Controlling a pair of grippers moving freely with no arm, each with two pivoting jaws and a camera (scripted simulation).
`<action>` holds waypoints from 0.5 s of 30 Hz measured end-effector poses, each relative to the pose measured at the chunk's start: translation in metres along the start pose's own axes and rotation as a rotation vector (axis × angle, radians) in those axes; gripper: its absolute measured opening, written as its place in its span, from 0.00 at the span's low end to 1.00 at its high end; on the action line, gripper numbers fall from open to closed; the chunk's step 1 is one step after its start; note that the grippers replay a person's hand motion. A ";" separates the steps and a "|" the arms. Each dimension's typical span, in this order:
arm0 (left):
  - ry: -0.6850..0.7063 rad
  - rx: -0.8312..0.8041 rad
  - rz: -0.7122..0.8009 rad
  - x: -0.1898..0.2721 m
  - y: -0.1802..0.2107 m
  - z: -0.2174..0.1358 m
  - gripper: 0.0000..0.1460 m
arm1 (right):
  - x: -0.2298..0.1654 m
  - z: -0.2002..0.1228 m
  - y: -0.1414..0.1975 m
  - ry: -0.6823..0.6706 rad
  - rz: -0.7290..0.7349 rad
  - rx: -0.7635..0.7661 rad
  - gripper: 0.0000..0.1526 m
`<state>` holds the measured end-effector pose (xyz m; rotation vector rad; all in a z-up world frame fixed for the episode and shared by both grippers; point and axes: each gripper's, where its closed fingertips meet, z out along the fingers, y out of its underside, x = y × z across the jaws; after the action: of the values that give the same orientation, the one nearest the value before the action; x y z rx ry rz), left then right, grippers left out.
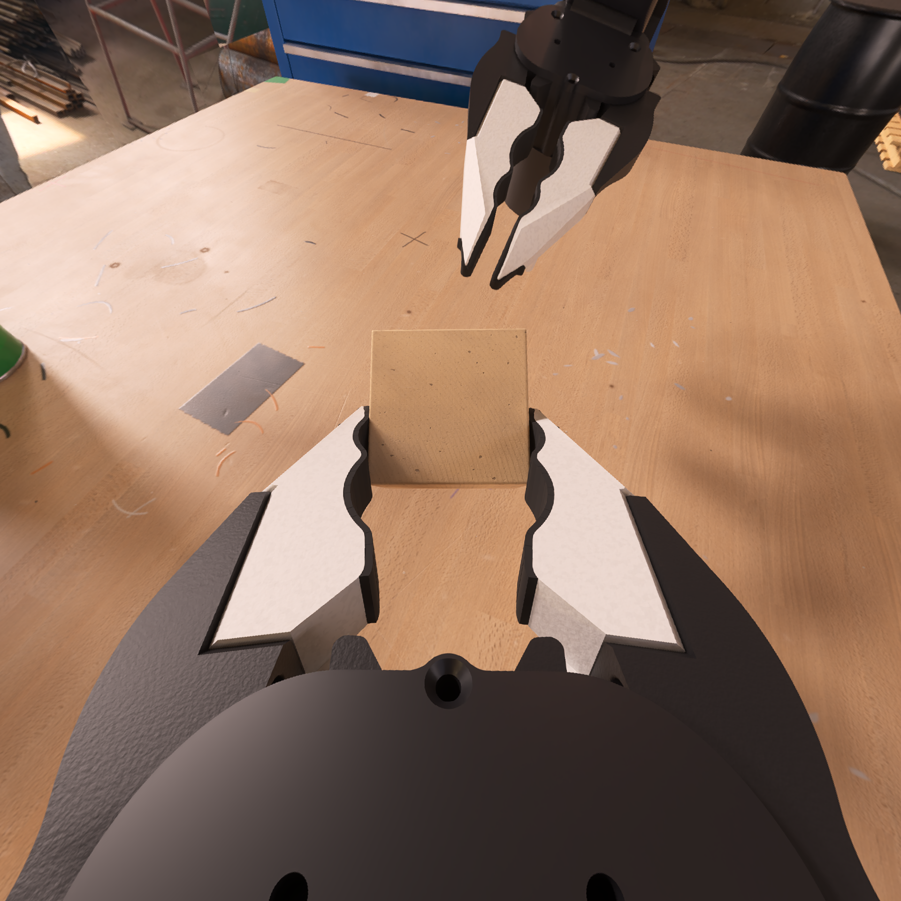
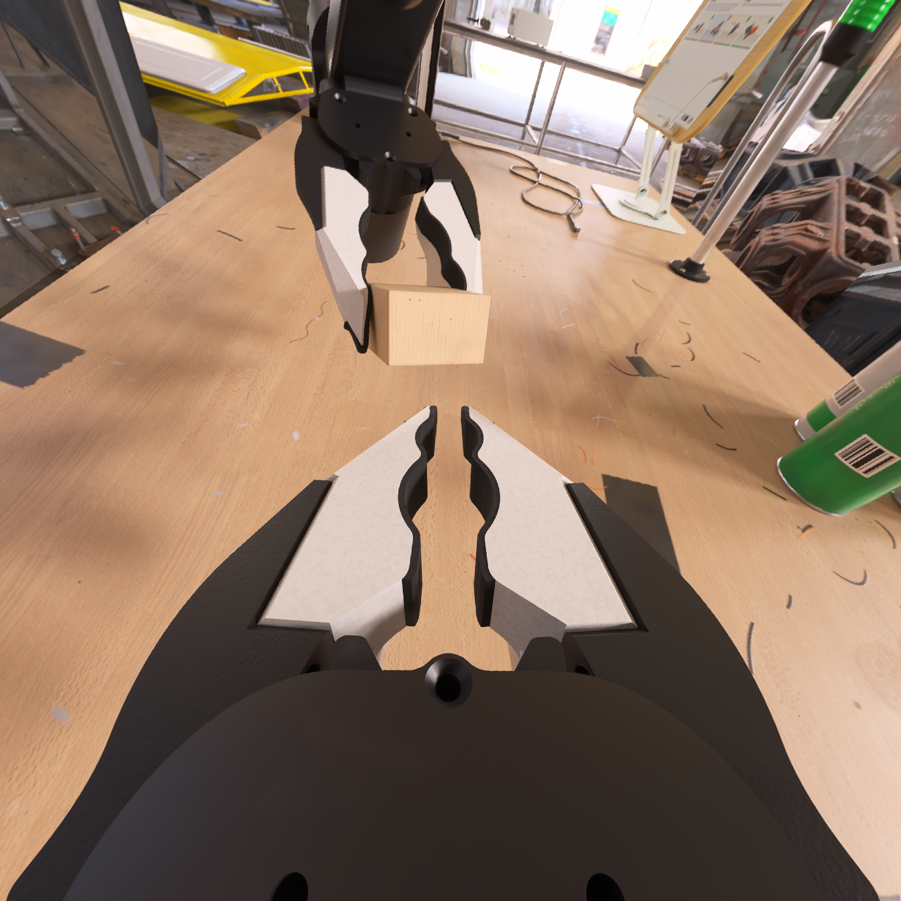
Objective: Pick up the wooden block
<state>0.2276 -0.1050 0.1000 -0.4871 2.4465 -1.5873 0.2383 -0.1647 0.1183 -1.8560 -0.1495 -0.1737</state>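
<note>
Wooden block (image 1: 448,407) sits on workbench (image 1: 682,273), clamped between left gripper (image 1: 447,414) fingertips; whether lifted, cannot tell. Right gripper (image 2: 449,409) hovers just short of block, facing it, jaws nearly together with narrow gap, empty. Grey tape patch (image 1: 242,387) lies left of block, apart. Only right wrist view shows green cans (image 2: 843,468) with barcode labels, coiled cable (image 2: 548,192), sign stand (image 2: 648,195). Left view alone shows blue cabinet (image 1: 380,44), black drum (image 1: 829,83).
</note>
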 end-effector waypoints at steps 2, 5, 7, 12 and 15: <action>0.009 -0.005 0.002 0.002 0.001 0.001 0.43 | -0.002 0.002 0.003 -0.014 0.002 -0.014 0.06; 0.023 -0.064 0.058 0.008 0.001 0.004 0.43 | -0.009 0.005 0.006 -0.050 -0.008 -0.030 0.06; 0.028 -0.095 0.089 0.012 0.000 0.007 0.43 | -0.013 0.007 0.009 -0.068 -0.012 -0.047 0.06; 0.018 -0.167 0.147 0.015 0.003 0.009 0.43 | -0.018 0.007 0.015 -0.102 -0.011 -0.079 0.06; 0.020 -0.181 0.162 0.017 0.003 0.007 0.43 | -0.020 0.007 0.018 -0.114 -0.018 -0.098 0.06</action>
<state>0.2137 -0.1161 0.0945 -0.2914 2.5843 -1.3221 0.2221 -0.1635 0.0953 -1.9635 -0.2405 -0.0882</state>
